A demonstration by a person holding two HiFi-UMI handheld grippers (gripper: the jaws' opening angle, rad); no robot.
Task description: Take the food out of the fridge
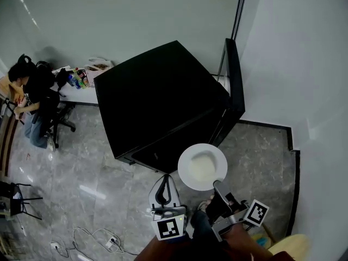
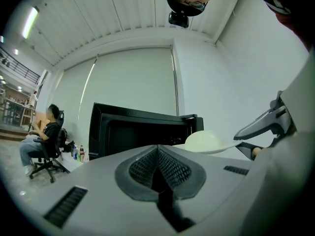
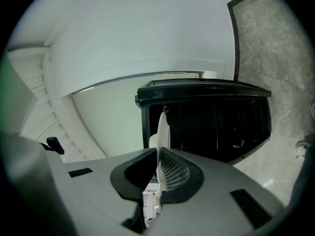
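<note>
The right gripper (image 3: 158,173) is clenched on the rim of a white plate (image 1: 186,174); its own view shows the plate edge-on, pinched between the two pads. A pale mound of food (image 1: 203,166) lies on the plate, which is held level in the air, just outside the open front of the black fridge (image 1: 163,97) and not touching it. The left gripper (image 2: 158,168) is beside it, jaws pressed together with nothing between them.

Below both is a grey marbled floor (image 1: 98,184). Plain pale walls (image 1: 304,64) meet in the corner where the fridge stands, and its door (image 1: 234,83) is swung open against the right-hand wall.

The inside of the fridge is dark. Faint rails show in the right gripper view, but I cannot tell whether anything is on them. What the food is cannot be made out either. A yellow thing (image 1: 291,248) at the bottom right is cut off by the frame.

Well to the left, a person (image 1: 32,88) sits on an office chair (image 1: 54,121) by a table (image 1: 81,94) with bottles (image 1: 77,79). Cables (image 1: 103,237) trail across the floor near the left gripper.
</note>
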